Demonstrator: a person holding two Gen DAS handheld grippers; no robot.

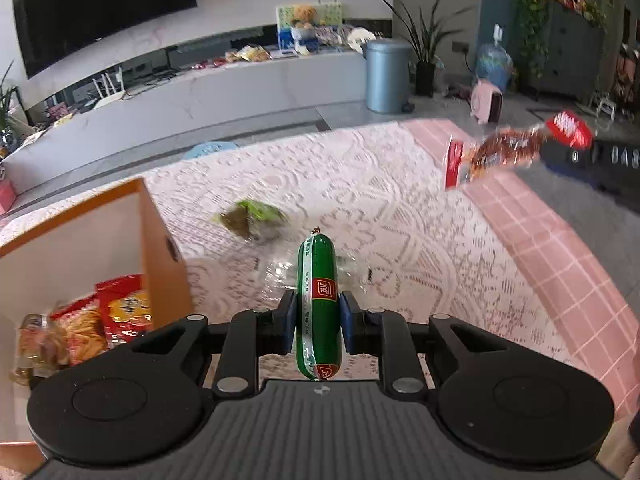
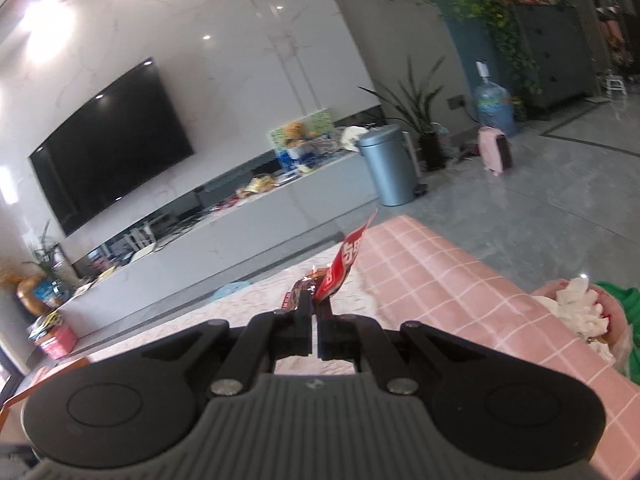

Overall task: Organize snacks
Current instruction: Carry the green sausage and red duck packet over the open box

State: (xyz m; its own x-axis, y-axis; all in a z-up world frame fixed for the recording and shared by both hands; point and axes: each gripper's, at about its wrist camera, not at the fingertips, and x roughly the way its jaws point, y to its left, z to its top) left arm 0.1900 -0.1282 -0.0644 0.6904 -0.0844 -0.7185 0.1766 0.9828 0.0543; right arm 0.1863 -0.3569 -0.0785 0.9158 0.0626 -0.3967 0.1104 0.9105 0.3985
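Green sausage (image 1: 318, 304) clamped mid-length by left claw (image 1: 318, 314), held upright above worktop (image 1: 400, 240), right of orange box (image 1: 120, 224). Judged firm, casing slick; mid-body grip advised. Red snack packet (image 2: 340, 270) pinched at edge by right claw (image 2: 315, 314), lifted well right of box. Judged light, crinkly, floppy. Green packet (image 1: 252, 220) noted lying beside box.

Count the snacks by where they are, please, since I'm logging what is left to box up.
Held in grippers: 2, green sausage in left gripper, red packet in right gripper
Loose on the table: 1, green packet
In the orange box: 3 packets visible
Total: 6
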